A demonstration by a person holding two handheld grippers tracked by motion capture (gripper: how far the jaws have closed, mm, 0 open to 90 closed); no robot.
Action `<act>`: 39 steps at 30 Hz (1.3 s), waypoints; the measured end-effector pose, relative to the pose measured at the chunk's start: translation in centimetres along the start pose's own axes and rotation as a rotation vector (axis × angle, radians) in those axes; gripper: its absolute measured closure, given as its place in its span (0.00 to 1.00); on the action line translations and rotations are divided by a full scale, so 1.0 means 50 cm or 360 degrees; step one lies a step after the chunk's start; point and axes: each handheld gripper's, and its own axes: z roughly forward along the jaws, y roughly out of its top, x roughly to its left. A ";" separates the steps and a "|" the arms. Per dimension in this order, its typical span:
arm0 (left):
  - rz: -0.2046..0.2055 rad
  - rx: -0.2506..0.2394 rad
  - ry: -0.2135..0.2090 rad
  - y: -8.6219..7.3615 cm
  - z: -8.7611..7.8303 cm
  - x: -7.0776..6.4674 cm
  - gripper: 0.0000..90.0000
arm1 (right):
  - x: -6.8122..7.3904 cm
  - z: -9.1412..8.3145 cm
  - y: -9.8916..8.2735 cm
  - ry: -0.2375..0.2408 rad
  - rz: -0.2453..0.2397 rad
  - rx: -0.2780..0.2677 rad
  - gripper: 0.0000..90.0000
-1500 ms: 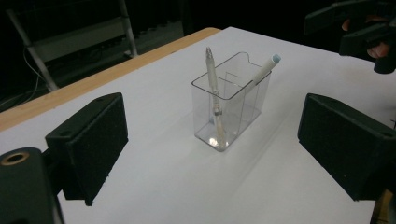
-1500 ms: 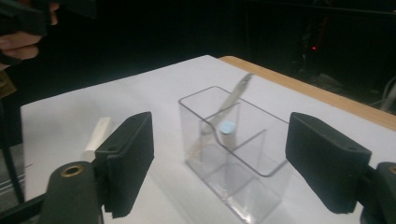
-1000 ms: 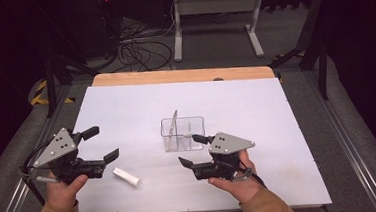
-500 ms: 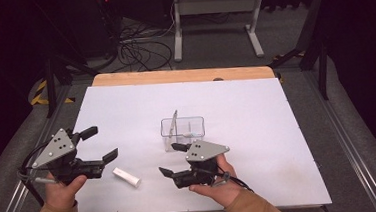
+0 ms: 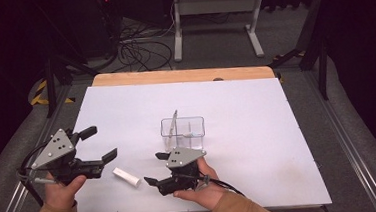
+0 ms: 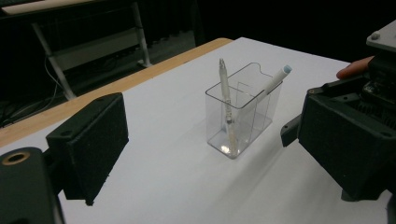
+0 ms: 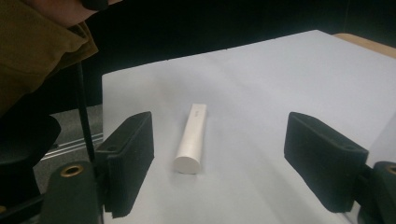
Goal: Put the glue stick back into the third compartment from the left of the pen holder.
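on the worktop (image 5: 278,130) a white tube (image 5: 127,177) lay loose between both spread, empty tongs, right tongs (image 5: 153,169) aimed at it, left tongs (image 5: 98,144) idle; two pens stood in the clear holder (image 5: 183,134) already, tube ungrasped.

Left gripper (image 5: 97,145): jaws wide apart with nothing between them, gripped from below by the left hand (image 5: 64,187), grey plate on top
Right gripper (image 5: 154,169): jaws open and empty, pointing to the person's left, low over the table
Right hand (image 5: 201,185): wrapped around the body from behind, sleeve at the near edge
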 end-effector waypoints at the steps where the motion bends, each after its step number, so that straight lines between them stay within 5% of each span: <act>1: 0.0001 -0.0001 0.0002 0.000 0.000 0.000 0.11 | 0.001 0.004 -0.001 0.0003 -0.0002 0.0009 0.27; 23: -0.0012 0.0002 0.0008 -0.001 -0.001 0.002 0.11 | 0.016 0.060 -0.023 0.0058 0.0052 0.0102 0.27; 39: -0.0016 0.0008 0.0013 -0.001 -0.001 0.003 0.11 | 0.032 0.111 -0.038 -0.0006 0.0071 0.0245 0.31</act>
